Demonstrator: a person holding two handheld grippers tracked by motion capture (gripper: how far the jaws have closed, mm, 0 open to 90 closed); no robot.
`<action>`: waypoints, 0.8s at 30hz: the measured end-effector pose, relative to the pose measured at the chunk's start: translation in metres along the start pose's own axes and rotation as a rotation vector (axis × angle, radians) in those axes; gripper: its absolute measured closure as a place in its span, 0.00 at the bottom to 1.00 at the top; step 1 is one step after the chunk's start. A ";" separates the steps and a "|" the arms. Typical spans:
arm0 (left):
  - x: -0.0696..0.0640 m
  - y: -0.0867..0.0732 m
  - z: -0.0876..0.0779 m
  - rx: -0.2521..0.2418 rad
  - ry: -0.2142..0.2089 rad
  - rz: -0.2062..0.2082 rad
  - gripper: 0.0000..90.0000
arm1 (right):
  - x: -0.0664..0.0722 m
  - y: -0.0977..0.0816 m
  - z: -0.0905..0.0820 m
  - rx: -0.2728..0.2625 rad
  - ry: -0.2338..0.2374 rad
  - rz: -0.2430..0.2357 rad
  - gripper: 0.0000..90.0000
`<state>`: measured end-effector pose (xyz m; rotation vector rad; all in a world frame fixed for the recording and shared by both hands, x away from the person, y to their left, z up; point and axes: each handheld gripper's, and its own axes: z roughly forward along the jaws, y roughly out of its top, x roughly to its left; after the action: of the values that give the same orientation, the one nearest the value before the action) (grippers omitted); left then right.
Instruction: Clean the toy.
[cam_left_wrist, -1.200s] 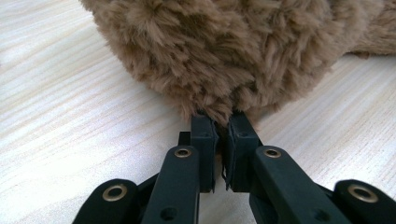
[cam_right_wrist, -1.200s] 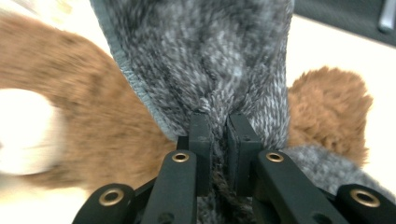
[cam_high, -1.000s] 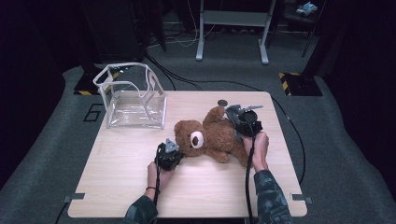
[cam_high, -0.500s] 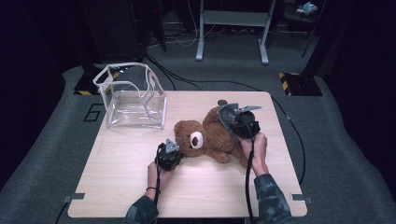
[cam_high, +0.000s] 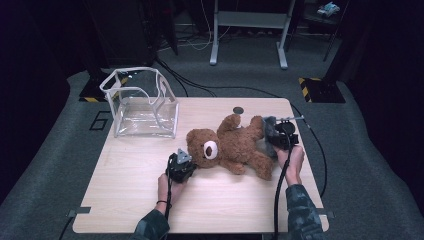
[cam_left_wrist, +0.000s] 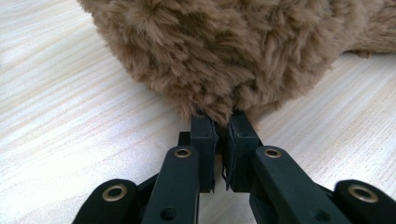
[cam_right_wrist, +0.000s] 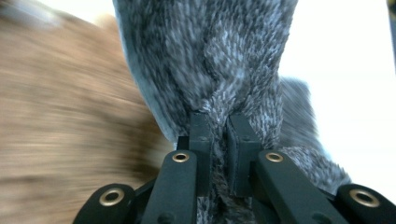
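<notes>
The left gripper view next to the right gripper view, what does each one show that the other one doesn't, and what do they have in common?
The left gripper view alone shows the pale wooden table in sharp focus, with the left gripper shut on a tuft of the teddy bear, which rests on the wood. The right gripper view alone shows a grey knitted cloth, pinched by the shut right gripper, against a bright, washed-out background. Both share brown bear fur, crisp on the left and a blur on the right, and a pair of black jaws closed on something soft.
</notes>
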<state>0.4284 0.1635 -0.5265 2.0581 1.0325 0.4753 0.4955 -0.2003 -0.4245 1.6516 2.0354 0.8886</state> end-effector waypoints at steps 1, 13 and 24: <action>0.000 0.000 0.000 0.000 0.003 0.003 0.93 | 0.011 0.006 -0.013 -0.049 0.045 -0.009 0.92; 0.000 0.000 0.000 -0.005 -0.001 0.000 0.93 | 0.051 0.012 -0.008 -0.012 0.109 -0.145 0.66; 0.000 0.000 0.001 -0.010 0.005 -0.003 0.93 | 0.037 -0.013 -0.032 0.110 0.154 -0.063 0.17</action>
<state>0.4285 0.1630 -0.5273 2.0474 1.0342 0.4836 0.4567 -0.1737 -0.4063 1.6091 2.2643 0.9228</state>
